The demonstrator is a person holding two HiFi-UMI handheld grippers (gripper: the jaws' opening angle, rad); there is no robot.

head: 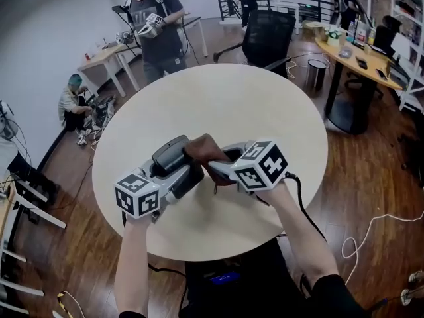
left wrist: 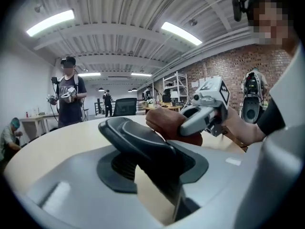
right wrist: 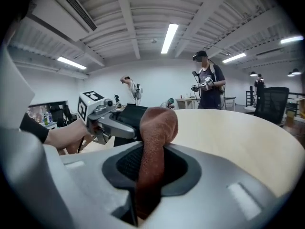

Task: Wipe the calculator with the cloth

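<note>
Left gripper [head: 173, 176]: clamped on the calculator [head: 169, 155]. The jaws are partway apart and the dark body fills the gap between them. The calculator sticks out ahead of the tips, angled upward, and looks clear of the table [head: 218, 98].

Just past that tool's tips, off to its right, is the cloth [head: 204, 150], a brown bunched wad. It sits against the calculator's far end. Contact looks likely, but I can't confirm it from here.

Right gripper [head: 222, 169]: clenched on the cloth. A fold runs down between its jaws and the rest bulges out over the tips. Seen from this tool, the left gripper and calculator are just ahead and slightly left.

Handling, my read:
- Calculator: light, rigid plastic with a smooth shell. It will likely pivot or slide in a two-jaw pinch once wiping force comes in from the side.
- Best hold is across the long edges near one end, off the keys and display, so most of the face stays free (roughly what the left tool seems to have).
- The display is the fragile part, so keep the pressure low.
- Cloth: soft, limp, weighs next to nothing, grippy nap, unlikely to slip out.
- Take the cloth bunched, with the wad proud of the tips, so fabric meets the shell and not the jaw.
</note>
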